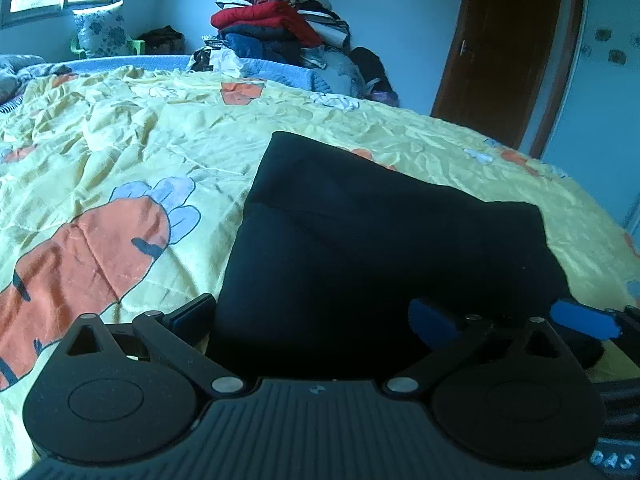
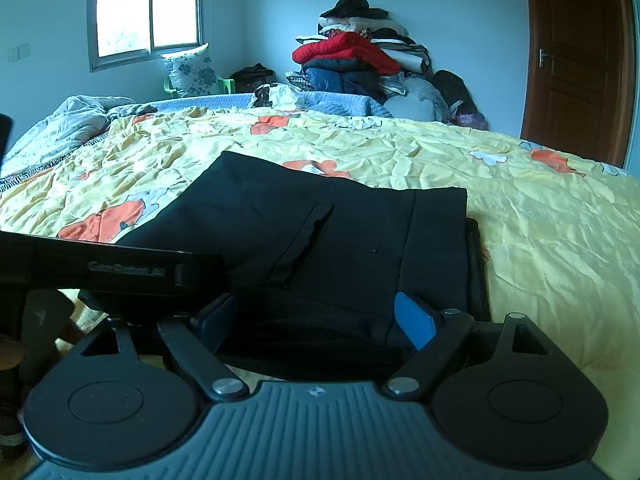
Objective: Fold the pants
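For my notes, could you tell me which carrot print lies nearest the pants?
The big carrot just left of the pants; others lie farther up the bed.

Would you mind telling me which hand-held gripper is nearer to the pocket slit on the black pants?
Right. The right hand-held gripper sits just below the pocket slit; the left hand-held gripper is at the pants' other side.

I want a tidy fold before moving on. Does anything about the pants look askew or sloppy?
Mostly neat. The black pants lie folded flat on the yellow bedspread. One flaw: a lower layer sticks out past the top layer's right edge, so the edges are not flush. The slit pocket also gapes slightly.
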Demonstrator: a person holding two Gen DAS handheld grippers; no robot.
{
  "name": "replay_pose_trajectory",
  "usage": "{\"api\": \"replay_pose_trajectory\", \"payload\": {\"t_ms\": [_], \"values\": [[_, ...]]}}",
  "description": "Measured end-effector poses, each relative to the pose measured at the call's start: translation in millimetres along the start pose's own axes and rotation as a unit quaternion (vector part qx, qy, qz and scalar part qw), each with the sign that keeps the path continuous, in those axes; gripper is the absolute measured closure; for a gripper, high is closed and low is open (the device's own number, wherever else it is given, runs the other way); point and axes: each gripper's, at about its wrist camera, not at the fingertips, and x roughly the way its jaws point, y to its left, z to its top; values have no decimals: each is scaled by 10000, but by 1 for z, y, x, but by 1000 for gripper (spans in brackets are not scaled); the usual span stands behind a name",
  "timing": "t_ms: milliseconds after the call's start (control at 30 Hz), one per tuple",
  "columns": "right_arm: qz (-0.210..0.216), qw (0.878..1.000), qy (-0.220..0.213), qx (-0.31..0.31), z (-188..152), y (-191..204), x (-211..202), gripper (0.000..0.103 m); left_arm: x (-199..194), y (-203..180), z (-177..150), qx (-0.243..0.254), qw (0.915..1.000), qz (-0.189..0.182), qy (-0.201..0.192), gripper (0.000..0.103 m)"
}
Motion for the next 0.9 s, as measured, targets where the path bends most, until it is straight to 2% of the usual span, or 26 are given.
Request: {"api": "replay_pose_trajectory", "payload": {"t_ms": [67,133,267,400,533,733,900], "values": [[-74,9999,-9,-72,0,2,-1,10,-12,5,-4,-34,10000,-20,3,0],[-286,9994,2,-178,0,7,0,0,-25,10,-10,-59,10000,-40,3,0],[-461,9985,-31,-280,-1,12,-2,0,-46,17,-18,80,9999,-106,15,0],[-480,9987,-125,-89,-5,11,-11,0,-54,21,-24,398,9989,-53,252,1],[-535,9985,-68,41,-10,11,-18,0,-60,24,-32,682,9974,8,216,0],[-424,9972,499,372,-22,11,-22,0,-55,21,-40,923,9952,220,230,0],[-470,9967,575,337,-32,15,-33,0,-54,21,-41,890,9954,262,236,0]]}}
